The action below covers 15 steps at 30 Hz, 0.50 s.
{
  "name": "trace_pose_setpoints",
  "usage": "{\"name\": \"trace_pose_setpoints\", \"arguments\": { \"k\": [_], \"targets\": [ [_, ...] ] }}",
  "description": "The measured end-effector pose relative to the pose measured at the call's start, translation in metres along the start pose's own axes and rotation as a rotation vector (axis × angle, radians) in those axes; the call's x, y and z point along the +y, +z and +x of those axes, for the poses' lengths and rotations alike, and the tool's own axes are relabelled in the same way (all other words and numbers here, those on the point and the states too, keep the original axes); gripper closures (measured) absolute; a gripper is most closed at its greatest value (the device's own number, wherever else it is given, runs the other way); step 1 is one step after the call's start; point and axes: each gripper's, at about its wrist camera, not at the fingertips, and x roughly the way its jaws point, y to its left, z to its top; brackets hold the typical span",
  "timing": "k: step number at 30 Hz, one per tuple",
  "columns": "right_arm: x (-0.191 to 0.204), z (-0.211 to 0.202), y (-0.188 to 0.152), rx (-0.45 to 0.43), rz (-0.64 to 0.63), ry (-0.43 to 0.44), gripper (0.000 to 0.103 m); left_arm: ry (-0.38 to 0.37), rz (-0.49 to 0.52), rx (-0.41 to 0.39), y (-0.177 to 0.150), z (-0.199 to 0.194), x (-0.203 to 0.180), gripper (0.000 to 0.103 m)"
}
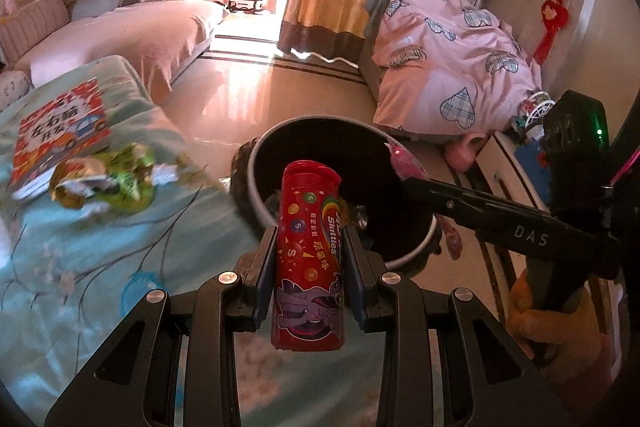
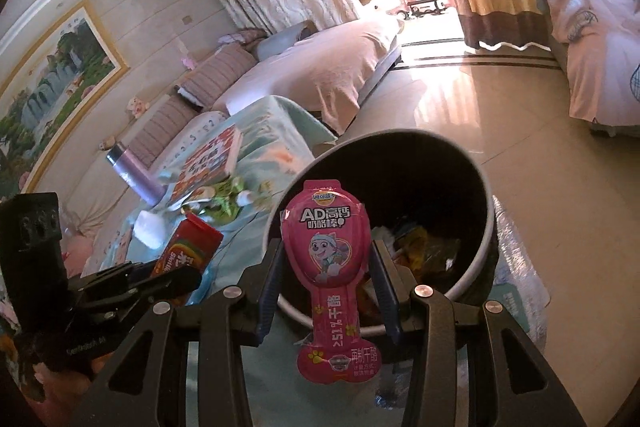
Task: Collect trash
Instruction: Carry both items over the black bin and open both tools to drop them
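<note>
We clamp a red Skittles tube [image 1: 308, 259] in our left gripper [image 1: 310, 247]; our right gripper [image 2: 326, 275] pinches a pink cheese-stick wrapper [image 2: 326, 255], bin [image 2: 486, 227] at twelve o'clock.

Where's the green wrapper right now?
The green wrapper lies crumpled on the blue bedspread, left of the bin in the left wrist view, right beside the book.

Glossy plastic Skittles tube [image 1: 308, 259]; shiny pink foil wrapper [image 2: 330, 267]; soft cloth bedspread [image 1: 80, 267]; polished floor [image 1: 248, 87].
</note>
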Motion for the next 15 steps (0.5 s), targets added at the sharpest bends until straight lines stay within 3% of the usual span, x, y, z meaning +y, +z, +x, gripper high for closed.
{"name": "trace_pose_setpoints", "arguments": {
  "k": [15],
  "targets": [
    [-0.027,0.019,0.015,0.018,0.039,-0.030,0.059,0.019,0.014,0.059,0.022,0.046,-0.009,0.073]
  ]
}}
